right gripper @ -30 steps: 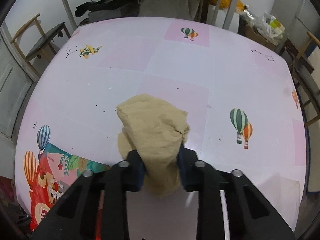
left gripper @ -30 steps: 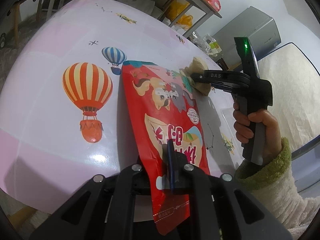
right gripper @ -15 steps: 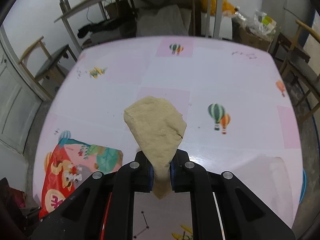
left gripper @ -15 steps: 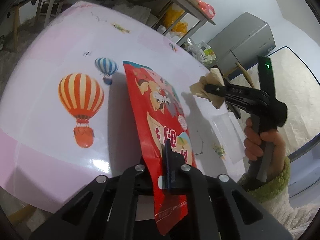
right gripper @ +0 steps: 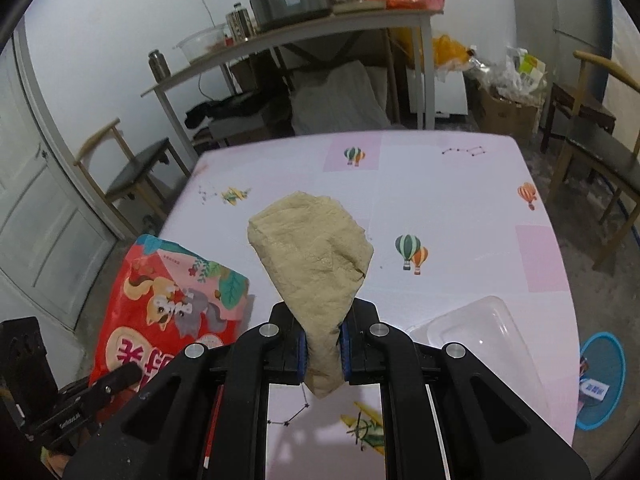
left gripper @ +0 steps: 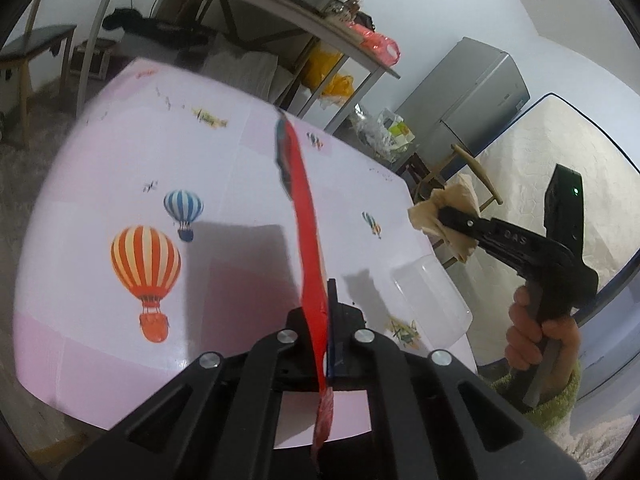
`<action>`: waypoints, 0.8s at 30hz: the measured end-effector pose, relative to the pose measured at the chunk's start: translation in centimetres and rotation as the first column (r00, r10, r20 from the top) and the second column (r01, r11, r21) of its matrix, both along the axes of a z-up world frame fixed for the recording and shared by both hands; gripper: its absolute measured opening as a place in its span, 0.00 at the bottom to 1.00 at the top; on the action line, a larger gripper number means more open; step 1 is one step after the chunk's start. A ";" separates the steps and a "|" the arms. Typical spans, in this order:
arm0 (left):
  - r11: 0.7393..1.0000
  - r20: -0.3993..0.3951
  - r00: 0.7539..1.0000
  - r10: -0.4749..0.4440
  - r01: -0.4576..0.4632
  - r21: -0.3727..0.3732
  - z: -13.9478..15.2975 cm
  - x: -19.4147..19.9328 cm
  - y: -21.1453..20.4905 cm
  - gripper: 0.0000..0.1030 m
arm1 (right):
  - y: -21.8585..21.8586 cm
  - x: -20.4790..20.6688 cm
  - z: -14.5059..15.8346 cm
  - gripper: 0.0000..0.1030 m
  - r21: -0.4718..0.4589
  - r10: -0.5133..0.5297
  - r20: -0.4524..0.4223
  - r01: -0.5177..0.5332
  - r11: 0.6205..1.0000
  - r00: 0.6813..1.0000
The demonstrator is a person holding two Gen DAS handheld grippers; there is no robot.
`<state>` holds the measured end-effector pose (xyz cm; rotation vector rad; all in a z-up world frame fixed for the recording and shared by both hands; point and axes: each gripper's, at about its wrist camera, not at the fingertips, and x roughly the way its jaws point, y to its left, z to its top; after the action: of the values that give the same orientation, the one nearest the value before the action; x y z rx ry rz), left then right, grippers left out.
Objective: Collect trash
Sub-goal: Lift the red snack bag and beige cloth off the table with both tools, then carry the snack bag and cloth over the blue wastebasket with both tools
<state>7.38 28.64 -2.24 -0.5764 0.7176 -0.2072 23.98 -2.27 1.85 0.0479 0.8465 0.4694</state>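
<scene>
Red snack bag is clamped edge-on in the left gripper, raised above the pink table; crumpled tan paper is pinched by the right gripper. Both pieces are judged collected; carrying to the blue bin beside the table is called for.

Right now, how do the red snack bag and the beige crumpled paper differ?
The red snack bag is flat, glossy and printed with cartoon animals; the beige crumpled paper is plain, matte and wadded. The bag is the larger piece. The bag is pinched by the left gripper, the paper by the right gripper. Both are held up off the pink table.
</scene>
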 end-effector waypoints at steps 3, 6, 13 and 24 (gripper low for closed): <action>1.000 0.015 1.000 0.007 -0.007 0.006 0.8 -0.2 -0.1 0.00 | -0.4 -0.3 0.3 0.11 0.022 0.011 0.000 -0.011 1.000 1.000; 1.000 0.040 0.999 0.019 -0.020 0.017 2.0 -0.2 -0.3 0.00 | -0.8 -0.6 0.6 0.11 0.037 0.018 0.000 -0.018 0.999 1.000; 0.999 0.103 0.994 0.027 -0.032 0.043 4.7 -0.8 -0.8 0.00 | -2.2 -1.9 2.4 0.11 0.081 0.020 0.043 -0.023 0.996 0.999; 0.992 0.183 0.980 -0.074 0.053 0.114 8.7 0.4 -5.2 0.00 | -7.6 -3.5 4.3 0.11 0.165 -0.056 0.099 0.039 0.986 0.994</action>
<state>7.76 23.44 6.43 -0.4244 0.5620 -0.2762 20.43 -9.89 6.11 0.1924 0.7025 0.4916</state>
